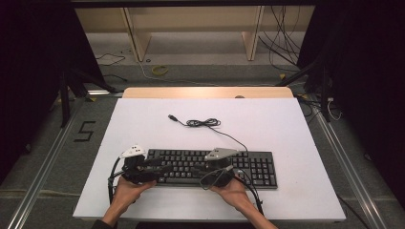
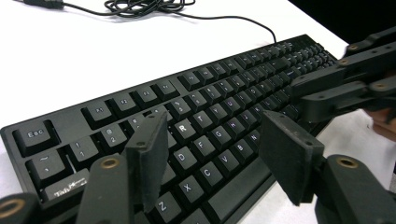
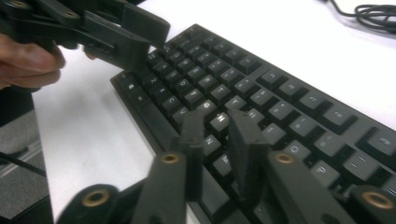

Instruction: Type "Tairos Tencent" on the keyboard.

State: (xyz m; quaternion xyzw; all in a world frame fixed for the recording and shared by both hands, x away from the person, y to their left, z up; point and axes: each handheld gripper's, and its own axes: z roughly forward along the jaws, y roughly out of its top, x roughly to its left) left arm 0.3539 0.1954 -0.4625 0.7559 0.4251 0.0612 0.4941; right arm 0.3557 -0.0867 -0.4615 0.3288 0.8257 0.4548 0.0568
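Item: flat black plastic keyboard (image 1: 210,167), lying near the front of the white table (image 1: 286,129). Judged rigid, light, slick-keyed; best gripped at its end edges. Left gripper (image 2: 212,158) hovered over the left keys, jaws wide apart. Right gripper (image 3: 219,140) stood above the middle keys, jaws narrowly apart, empty.

A white table top (image 1: 286,124) stands on grey floor (image 1: 57,143); behind it, pale wooden shelving (image 1: 191,28) and perhaps loose cables (image 1: 282,43).

My fingers (image 2: 149,154) are matt black, faintly grainy plastic with brass-coloured rivets; the keyboard (image 2: 196,121) is smooth, semi-matt black plastic; the counter (image 1: 267,124) is matt white.
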